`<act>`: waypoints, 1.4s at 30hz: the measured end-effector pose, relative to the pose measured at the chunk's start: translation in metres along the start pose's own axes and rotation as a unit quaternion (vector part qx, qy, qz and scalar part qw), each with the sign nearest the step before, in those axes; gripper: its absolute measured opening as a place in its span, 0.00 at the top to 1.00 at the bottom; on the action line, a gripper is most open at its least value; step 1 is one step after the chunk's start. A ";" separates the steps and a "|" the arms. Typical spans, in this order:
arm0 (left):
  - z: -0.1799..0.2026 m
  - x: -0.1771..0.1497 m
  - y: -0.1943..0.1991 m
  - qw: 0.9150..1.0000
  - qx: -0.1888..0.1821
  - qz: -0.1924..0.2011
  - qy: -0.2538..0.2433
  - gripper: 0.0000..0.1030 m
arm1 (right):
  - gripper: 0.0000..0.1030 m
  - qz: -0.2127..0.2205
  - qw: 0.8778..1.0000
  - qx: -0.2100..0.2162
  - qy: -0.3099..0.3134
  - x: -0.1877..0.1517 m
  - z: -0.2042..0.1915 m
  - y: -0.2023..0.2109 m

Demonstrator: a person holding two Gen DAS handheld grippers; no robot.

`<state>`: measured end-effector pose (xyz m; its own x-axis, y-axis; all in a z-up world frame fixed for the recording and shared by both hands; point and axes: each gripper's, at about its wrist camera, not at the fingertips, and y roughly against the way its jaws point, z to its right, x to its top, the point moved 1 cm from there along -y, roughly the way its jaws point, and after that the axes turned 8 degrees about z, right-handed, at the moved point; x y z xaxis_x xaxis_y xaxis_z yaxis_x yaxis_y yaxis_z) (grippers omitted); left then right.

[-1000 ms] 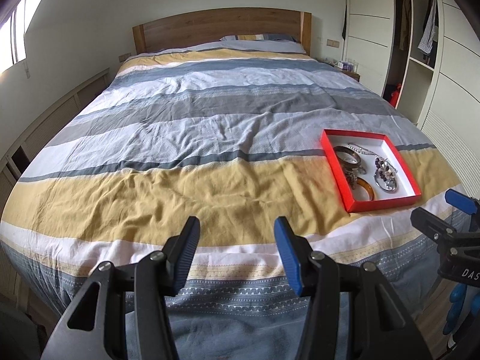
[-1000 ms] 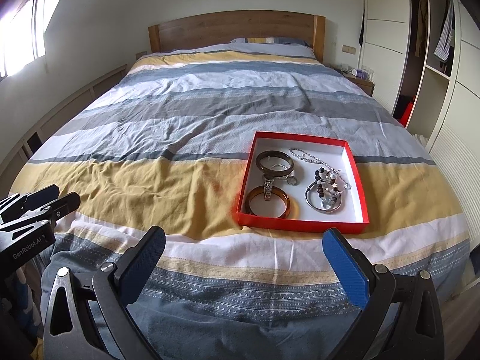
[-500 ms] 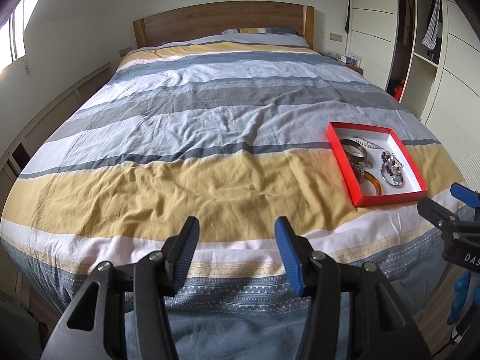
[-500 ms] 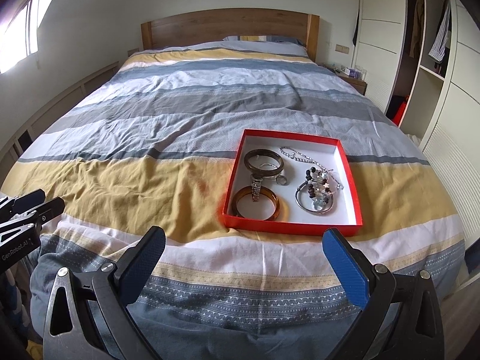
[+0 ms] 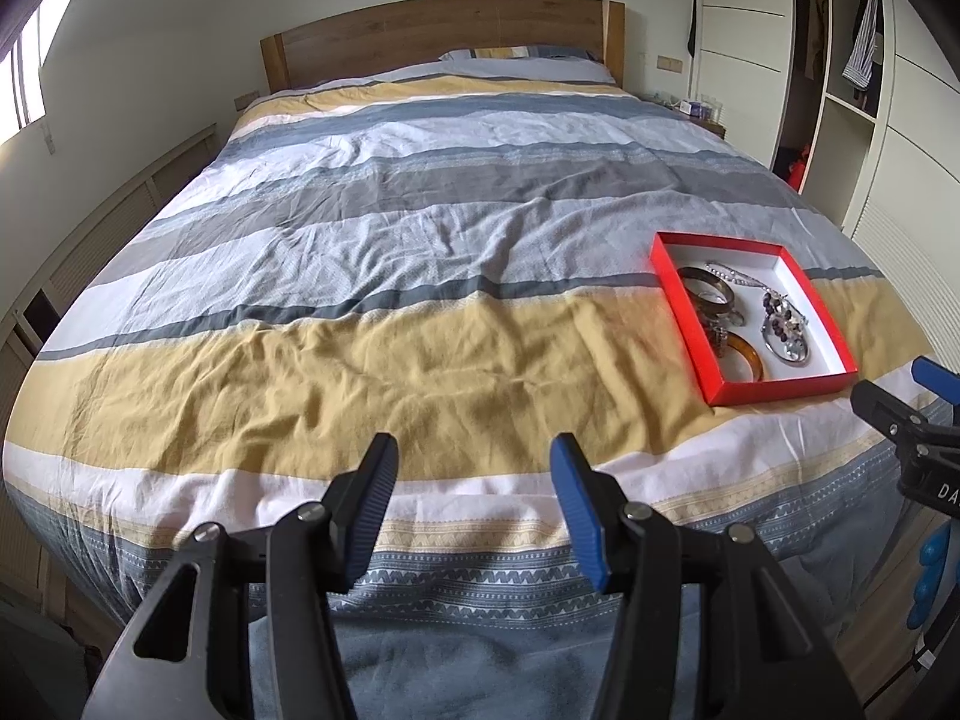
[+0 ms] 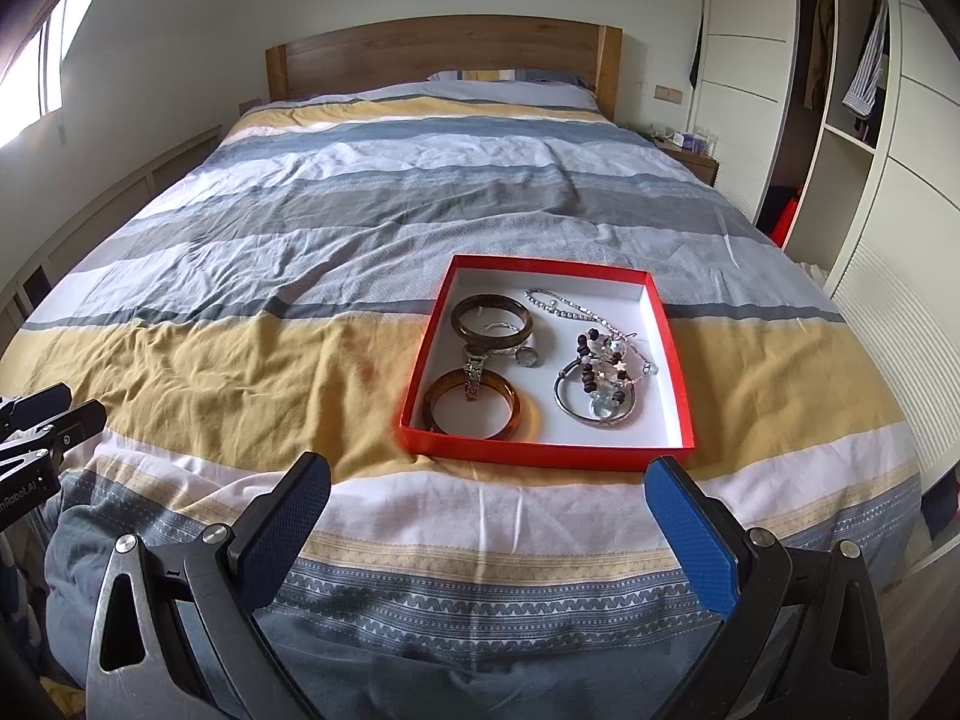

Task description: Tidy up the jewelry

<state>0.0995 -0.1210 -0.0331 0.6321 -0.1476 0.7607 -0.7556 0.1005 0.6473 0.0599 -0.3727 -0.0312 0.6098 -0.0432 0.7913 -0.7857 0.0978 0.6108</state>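
Two tools hover off the near edge of the bed, and nothing is in either one. The red tray sits on the yellow stripe of the duvet, near the foot, right of centre. Inside it: a dark bangle at the far left, an amber bangle at the near left with a watch lying across its rim, a small ring between them, a silver chain at the far side and a tangle of beaded bracelets on the right. The bangles look stiff, light and probably slippery, so pinching across the rim seems best; the chain is limp and fine, likely to snag the beads. The right tool is spread wide, pads bare, lined up just short of the tray. The left tool stands moderately open, empty too, over the duvet well left of the tray
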 end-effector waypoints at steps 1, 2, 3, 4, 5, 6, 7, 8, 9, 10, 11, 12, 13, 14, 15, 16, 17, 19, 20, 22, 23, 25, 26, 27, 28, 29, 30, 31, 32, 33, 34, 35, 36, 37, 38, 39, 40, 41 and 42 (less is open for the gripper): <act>0.000 -0.001 0.000 1.000 -0.001 0.000 0.001 0.51 | 0.01 0.000 1.000 0.000 0.000 0.000 0.001 0.000; 0.001 -0.001 -0.001 1.000 0.000 -0.002 0.001 0.51 | 0.01 0.001 1.000 -0.001 0.001 0.000 0.003 0.000; 0.002 -0.001 -0.001 1.000 0.000 -0.004 0.001 0.51 | 0.01 0.001 1.000 -0.002 0.002 0.000 0.004 0.000; 0.004 -0.001 -0.001 1.000 0.001 -0.004 0.001 0.51 | 0.01 0.000 1.000 -0.002 0.001 0.000 0.007 0.000; 0.004 -0.002 -0.001 1.000 0.002 -0.005 0.001 0.51 | 0.01 0.000 1.000 -0.002 0.001 0.000 0.009 0.000; 0.005 -0.002 -0.001 1.000 0.004 -0.007 0.001 0.51 | 0.01 0.000 1.000 -0.003 0.001 -0.001 0.012 -0.001; 0.006 -0.003 -0.002 1.000 0.006 -0.008 0.000 0.51 | 0.01 -0.001 1.000 -0.003 0.000 -0.001 0.014 -0.001; 0.006 -0.004 -0.002 1.000 0.007 -0.010 0.000 0.51 | 0.01 -0.002 1.000 -0.004 0.000 -0.001 0.016 -0.001; 0.006 -0.004 -0.002 1.000 0.009 -0.011 0.001 0.51 | 0.01 -0.002 1.000 -0.005 -0.001 -0.001 0.019 -0.001; 0.005 -0.005 -0.002 1.000 0.011 -0.013 0.001 0.51 | 0.00 -0.001 1.000 -0.005 -0.002 -0.001 0.021 -0.001; 0.005 -0.006 -0.002 1.000 0.013 -0.014 0.001 0.51 | 0.01 -0.001 1.000 -0.005 -0.001 -0.001 0.023 -0.002; 0.004 -0.007 -0.002 1.000 0.015 -0.016 0.001 0.51 | 0.01 -0.004 1.000 -0.004 -0.001 -0.002 0.025 -0.002; 0.004 -0.007 -0.003 1.000 0.017 -0.017 0.001 0.51 | 0.01 -0.005 1.000 -0.004 0.000 -0.002 0.026 -0.003; 0.003 -0.007 -0.003 1.000 0.019 -0.019 0.000 0.51 | 0.01 -0.005 1.000 -0.005 0.000 -0.002 0.028 -0.003; 0.003 -0.007 -0.004 1.000 0.019 -0.020 0.001 0.51 | 0.01 -0.006 1.000 -0.005 -0.001 -0.003 0.029 -0.004; 0.003 -0.007 -0.005 1.000 0.020 -0.022 0.002 0.51 | 0.01 -0.007 1.000 -0.006 -0.003 -0.004 0.030 -0.004; 0.003 -0.007 -0.005 1.000 0.019 -0.023 0.002 0.51 | 0.01 -0.009 1.000 -0.006 -0.004 -0.005 0.031 -0.005; 0.004 -0.007 -0.006 1.000 0.018 -0.023 0.001 0.51 | 0.01 -0.010 1.000 -0.007 -0.006 -0.006 0.033 -0.006; 0.004 -0.007 -0.006 1.000 0.018 -0.023 0.000 0.51 | 0.01 -0.012 1.000 -0.007 -0.006 -0.007 0.034 -0.007; 0.006 -0.007 -0.007 1.000 0.016 -0.025 0.000 0.51 | 0.01 -0.013 1.000 -0.007 -0.005 -0.008 0.035 -0.008; 0.006 -0.007 -0.008 1.000 0.015 -0.026 0.000 0.51 | 0.01 -0.014 1.000 -0.007 -0.004 -0.008 0.035 -0.009; 0.007 -0.007 -0.009 1.000 0.014 -0.028 0.001 0.51 | 0.01 -0.016 1.000 -0.005 -0.003 -0.008 0.035 -0.011; 0.008 -0.007 -0.010 0.999 0.014 -0.029 0.001 0.51 | 0.01 -0.017 1.000 -0.004 -0.002 -0.009 0.034 -0.012; 0.008 -0.007 -0.011 0.999 0.013 -0.030 0.002 0.51 | 0.01 -0.018 1.000 -0.003 -0.001 -0.009 0.033 -0.012; 0.009 -0.007 -0.012 0.999 0.015 -0.030 0.002 0.51 | 0.01 -0.018 1.000 -0.002 0.000 -0.009 0.034 -0.013; 0.009 -0.007 -0.012 0.999 0.015 -0.030 0.001 0.51 | 0.01 -0.018 1.000 -0.001 0.001 -0.009 0.033 -0.014; 0.009 -0.007 -0.013 0.999 0.015 -0.030 0.001 0.51 | 0.01 -0.019 1.000 -0.001 0.002 -0.009 0.033 -0.015; 0.009 -0.007 -0.013 0.999 0.014 -0.031 0.002 0.51 | 0.01 -0.020 1.000 0.000 0.003 -0.009 0.033 -0.016; 0.009 -0.007 -0.014 0.999 0.014 -0.031 0.003 0.51 | 0.01 -0.020 1.000 0.001 0.003 -0.009 0.032 -0.017; 0.010 -0.006 -0.015 0.999 0.014 -0.031 0.004 0.51 | 0.01 -0.021 1.000 0.002 0.004 -0.009 0.032 -0.018; 0.009 -0.006 -0.016 0.999 0.013 -0.030 0.005 0.51 | 0.01 -0.023 1.000 0.003 0.006 -0.010 0.032 -0.019; 0.009 -0.006 -0.016 0.999 0.012 -0.030 0.006 0.51 | 0.01 -0.024 1.000 0.003 0.007 -0.010 0.032 -0.020; 0.009 -0.006 -0.018 0.999 0.011 -0.031 0.007 0.51 | 0.01 -0.025 1.000 0.004 0.008 -0.010 0.032 -0.021; 0.010 -0.005 -0.019 0.999 0.010 -0.031 0.007 0.51 | 0.01 -0.026 1.000 0.004 0.009 -0.010 0.032 -0.022; 0.010 -0.005 -0.020 0.999 0.008 -0.031 0.008 0.51 | 0.01 -0.027 1.000 0.004 0.010 -0.009 0.032 -0.023; 0.011 -0.005 -0.021 0.999 0.007 -0.032 0.010 0.51 | 0.01 -0.028 1.000 0.004 0.011 -0.009 0.032 -0.024; 0.012 -0.005 -0.022 0.999 0.005 -0.032 0.011 0.51 | 0.01 -0.029 1.000 0.004 0.012 -0.009 0.031 -0.024; 0.012 -0.004 -0.023 0.999 0.004 -0.033 0.012 0.51 | 0.01 -0.030 0.999 0.004 0.013 -0.009 0.031 -0.025; 0.013 -0.004 -0.023 0.999 0.002 -0.034 0.013 0.51 | 0.01 -0.030 0.999 0.003 0.013 -0.009 0.031 -0.026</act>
<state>0.1121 -0.1354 -0.0518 0.6856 -0.1280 0.7166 -0.7120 0.0872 0.6968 0.0713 -0.4058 -0.0530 0.6587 -0.0220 0.7521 -0.7480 0.0889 0.6578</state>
